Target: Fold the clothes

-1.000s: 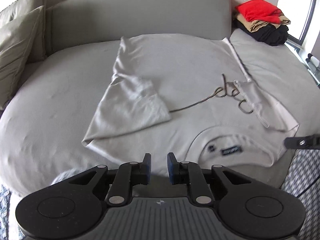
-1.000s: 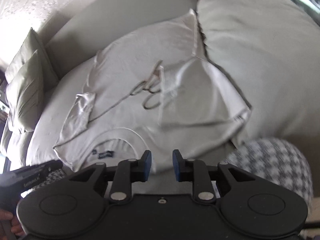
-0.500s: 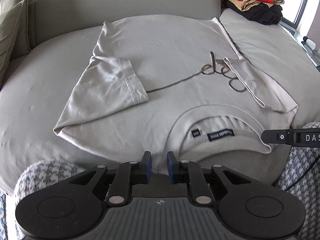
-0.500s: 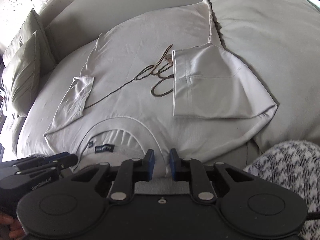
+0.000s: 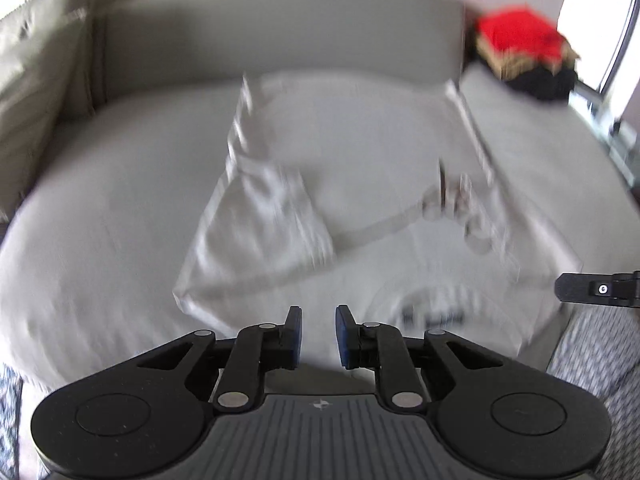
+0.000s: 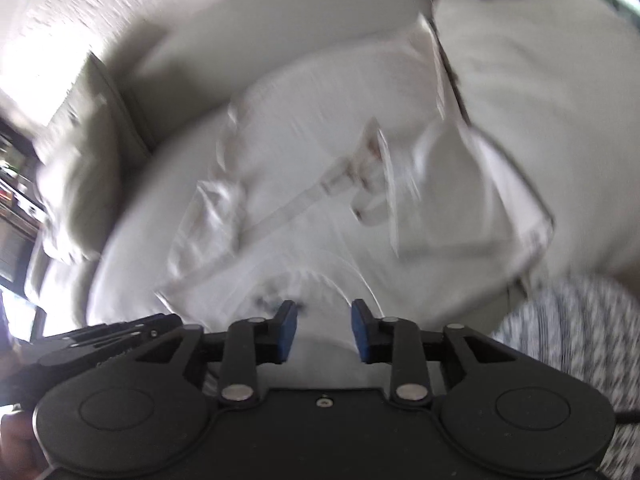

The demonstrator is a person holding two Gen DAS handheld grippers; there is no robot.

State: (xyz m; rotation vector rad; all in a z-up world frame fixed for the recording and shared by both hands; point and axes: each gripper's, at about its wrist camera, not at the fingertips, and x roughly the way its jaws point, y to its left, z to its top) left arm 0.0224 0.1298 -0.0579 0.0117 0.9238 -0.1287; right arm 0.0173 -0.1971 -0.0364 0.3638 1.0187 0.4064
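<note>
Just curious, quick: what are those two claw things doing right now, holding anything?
Left gripper: opening, nothing between its jaws.
Right gripper: opening, nothing held.

Soft matt cloth on pale grey T-shirt (image 5: 360, 152), creased. Matt woven upholstery on sofa (image 5: 100, 208) beneath. Matt black plastic on left claw (image 5: 318, 334), blue rubbery pads (image 5: 295, 334).

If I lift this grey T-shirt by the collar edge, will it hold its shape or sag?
The grey T-shirt will probably sag: it lies limp on the sofa cushion and its folded-in sleeves are wrinkled. Those sleeves look loose, so they may flop open when lifted. It seems thin and light, so lifting at two points should suit it better.
</note>
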